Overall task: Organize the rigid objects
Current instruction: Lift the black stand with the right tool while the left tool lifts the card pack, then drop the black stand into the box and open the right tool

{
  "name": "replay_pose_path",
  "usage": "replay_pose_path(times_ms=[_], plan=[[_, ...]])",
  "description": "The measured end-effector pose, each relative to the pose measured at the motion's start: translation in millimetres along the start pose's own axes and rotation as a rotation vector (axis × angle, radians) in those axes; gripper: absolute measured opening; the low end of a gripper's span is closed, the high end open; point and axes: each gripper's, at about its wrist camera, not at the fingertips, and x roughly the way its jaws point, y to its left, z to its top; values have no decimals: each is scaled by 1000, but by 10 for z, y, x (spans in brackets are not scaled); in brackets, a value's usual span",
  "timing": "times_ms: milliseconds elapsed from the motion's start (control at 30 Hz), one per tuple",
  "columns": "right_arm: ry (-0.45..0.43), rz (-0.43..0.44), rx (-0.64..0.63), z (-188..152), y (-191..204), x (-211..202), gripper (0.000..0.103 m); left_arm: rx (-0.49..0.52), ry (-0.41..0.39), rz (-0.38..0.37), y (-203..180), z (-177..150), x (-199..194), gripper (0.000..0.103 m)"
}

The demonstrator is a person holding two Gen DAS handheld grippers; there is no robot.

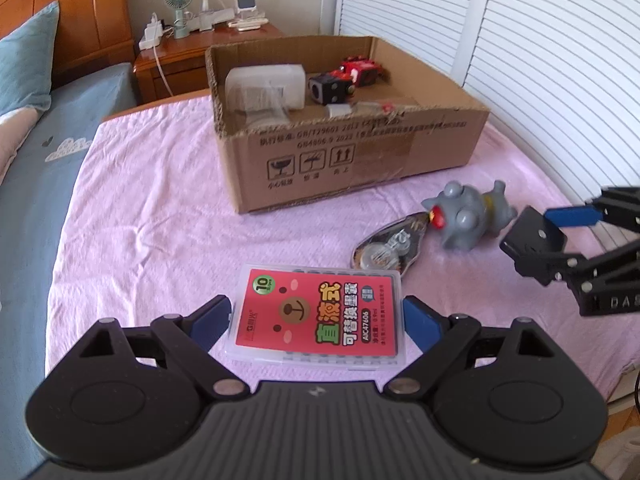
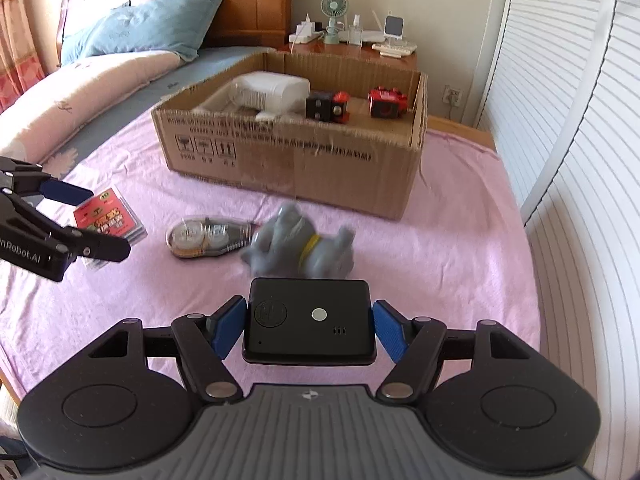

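- Left tool [image 1: 316, 316] has its blue pads clamped on both sides of the clear plastic case with the red label [image 1: 316, 314], and the case sits up off the pink bedsheet [image 1: 152, 216].
- In the right wrist view that same case [image 2: 105, 218] shows far left, caught between the left tool's fingers.
- Right tool [image 2: 310, 326] is clenched on a flat black device [image 2: 310, 320], pads pressed to its two short sides, the face with the small silver dot turned up.
- Just beyond the black device lies the grey toy figure [image 2: 300, 246], on its side on the sheet, blurred in this view; the left wrist view shows it more sharply [image 1: 468, 216], red mouth toward the camera.
- Touching the toy's snout, the clear correction-tape dispenser [image 1: 388, 248] rests flat on the sheet, between the toy and the red-labelled case.
- Farther back stands the open cardboard box [image 1: 352, 160]. Inside: a white translucent container [image 1: 264, 88] on the left, a black cube-shaped toy [image 1: 328, 88] in the middle, a red toy car [image 1: 360, 70] to the right.
- Behind the box, a wooden nightstand [image 1: 176, 60] carries a small green fan [image 1: 178, 0] and chargers.
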Motion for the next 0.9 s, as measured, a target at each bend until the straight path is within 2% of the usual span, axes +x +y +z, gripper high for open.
replay_pose_path(times_ms=[200,367,533,700,767,833,900], plan=[[-55,22,-12,265,-100,-121,74,26,-24,-5,-8,93,-59,91],[-115,19,-40,614,-169,-104,74,26,-42,-4,22,149,-98,91],[-136,13,-33,1034,-277,161,74,27,-59,3,49,170,-140,91],[-101,-2,8,1354,-383,570,74,23,-75,10,79,165,-176,91],[-76,-6,46,1440,-429,730,82,18,-77,12,98,162,-177,91],[-63,-10,88,1468,-466,813,97,15,-78,16,113,158,-182,91],[-84,-3,101,1440,-469,787,103,13,-78,19,127,155,-186,91]])
